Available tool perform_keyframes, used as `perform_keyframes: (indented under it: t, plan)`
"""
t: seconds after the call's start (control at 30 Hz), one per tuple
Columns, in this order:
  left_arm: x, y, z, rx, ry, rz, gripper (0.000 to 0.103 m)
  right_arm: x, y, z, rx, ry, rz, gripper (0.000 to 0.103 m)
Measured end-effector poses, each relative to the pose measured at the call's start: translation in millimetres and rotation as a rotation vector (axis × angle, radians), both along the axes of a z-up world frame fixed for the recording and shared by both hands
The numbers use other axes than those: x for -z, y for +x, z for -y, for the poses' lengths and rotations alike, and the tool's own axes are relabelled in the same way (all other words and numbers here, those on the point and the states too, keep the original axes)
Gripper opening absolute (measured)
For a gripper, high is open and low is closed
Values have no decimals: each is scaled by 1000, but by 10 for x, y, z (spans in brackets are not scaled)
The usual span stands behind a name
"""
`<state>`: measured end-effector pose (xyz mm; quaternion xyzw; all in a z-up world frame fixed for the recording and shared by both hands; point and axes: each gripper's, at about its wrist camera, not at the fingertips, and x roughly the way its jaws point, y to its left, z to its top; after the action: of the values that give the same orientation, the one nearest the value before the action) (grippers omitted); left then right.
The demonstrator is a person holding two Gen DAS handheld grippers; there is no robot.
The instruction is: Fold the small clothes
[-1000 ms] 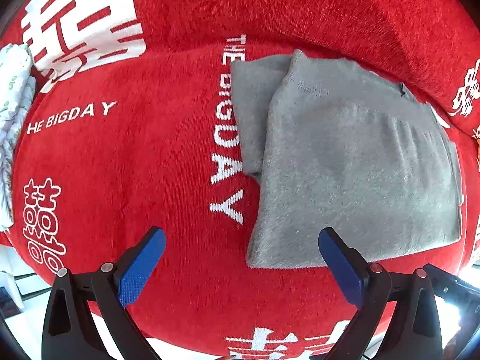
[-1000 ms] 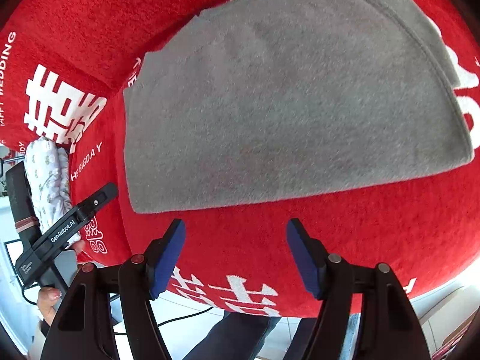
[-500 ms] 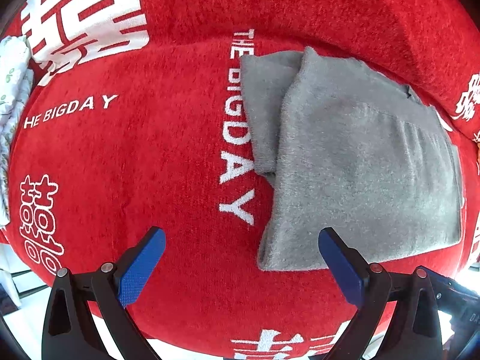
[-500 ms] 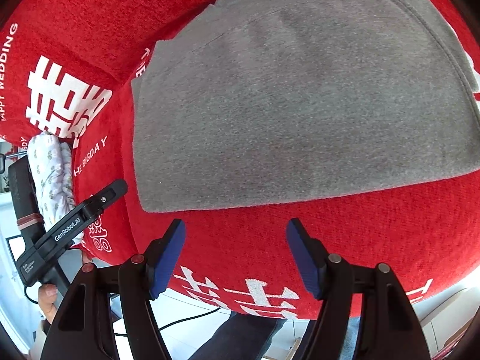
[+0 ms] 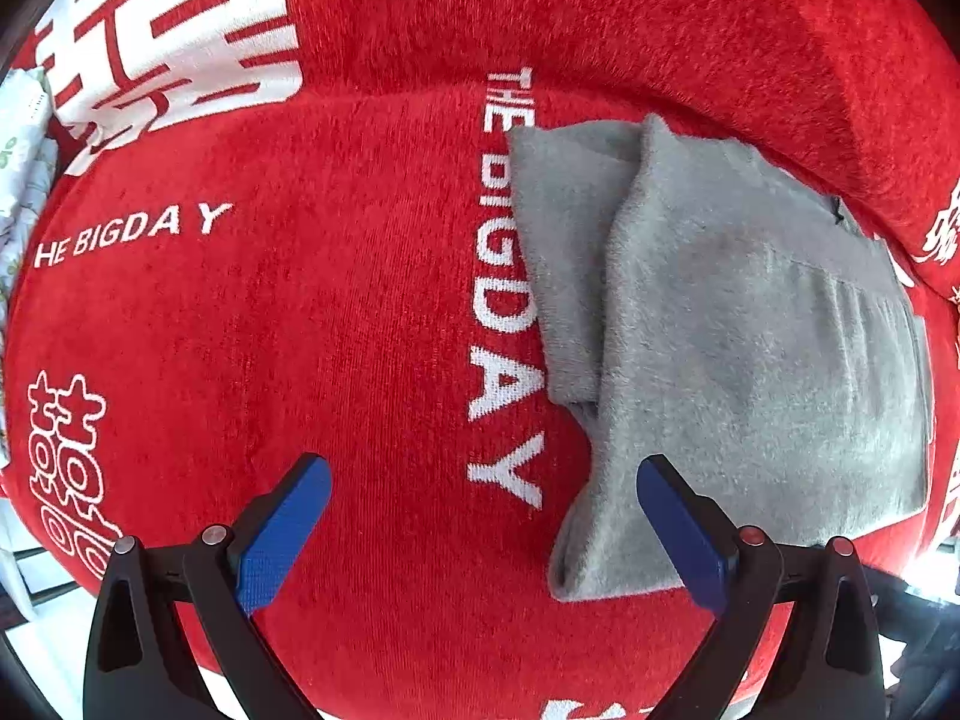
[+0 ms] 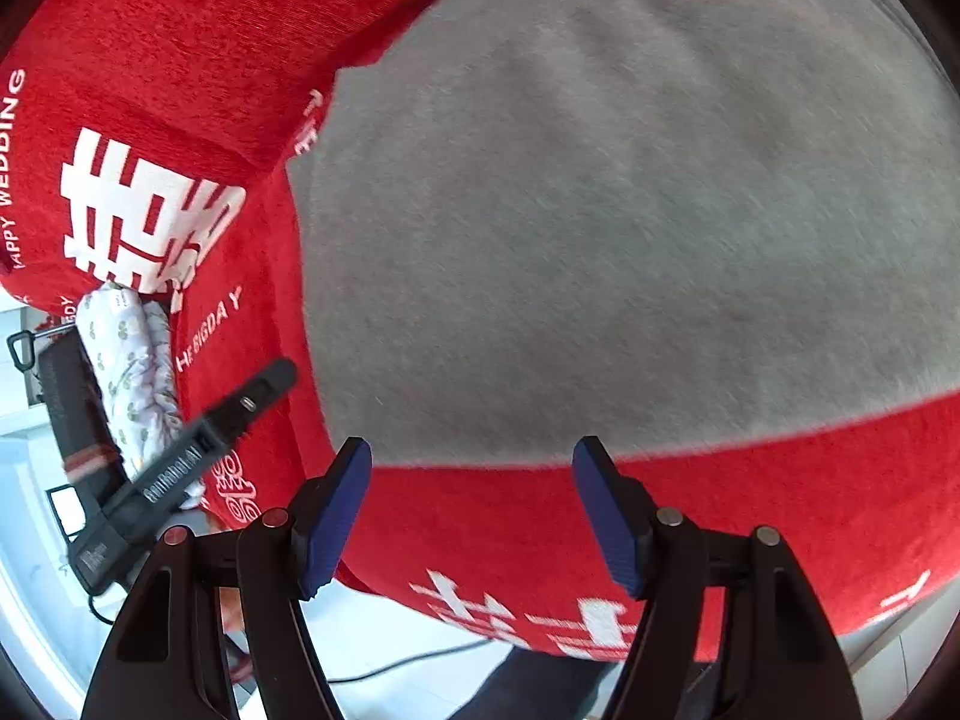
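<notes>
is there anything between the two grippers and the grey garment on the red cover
Nothing visible. The left gripper hangs open by the grey garment's near corner; the right gripper is open before its near edge. Only bare red cover lies between.

A red plush cover (image 5: 336,324) printed with white lettering and large white characters spreads over the supporting surface, filling almost the whole left wrist view — what lies beneath it cannot be told. Directly on it, at the right of that frame, lies a folded grey garment (image 5: 750,348), one narrower layer showing along its left edge and overlapping the white print. At the far left edge rests a white patterned cloth bundle (image 6: 129,360) — touching the cover.
</notes>
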<state>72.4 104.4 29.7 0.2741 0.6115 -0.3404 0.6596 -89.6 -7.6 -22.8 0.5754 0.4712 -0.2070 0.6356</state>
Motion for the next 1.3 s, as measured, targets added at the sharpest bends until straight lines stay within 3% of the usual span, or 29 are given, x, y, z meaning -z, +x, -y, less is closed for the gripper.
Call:
perform_keyframes:
  t: [0.37, 0.4, 0.43, 0.5, 0.67, 0.77, 0.87, 1.03, 1.3]
  plan:
    - [141, 302, -125, -46, 63, 56, 102, -106, 996, 514, -28, -114, 44, 72]
    - [164, 335, -136, -52, 71, 55, 102, -95, 1096, 554, -32, -125, 43, 58]
    - [195, 373, -155, -60, 78, 46, 102, -84, 1205, 592, -43, -139, 43, 32]
    - [244, 439, -190, -78, 81, 29, 102, -54, 1385, 656, -67, -172, 32, 10]
    - [251, 514, -234, -80, 62, 35, 102, 124, 1553, 804, -39, -176, 7, 10]
    - [272, 535, -225, -77, 65, 34, 102, 283, 1687, 737, -108, -159, -9, 10]
    - [290, 543, -208, -88, 65, 23, 102, 228, 1785, 593, -211, -203, -18, 10]
    - [304, 549, -119, -79, 63, 18, 102, 192, 1711, 398, -293, -160, 9, 10]
    - [213, 440, -65, -39, 63, 27, 102, -37, 1136, 337, -177, -116, 50, 11]
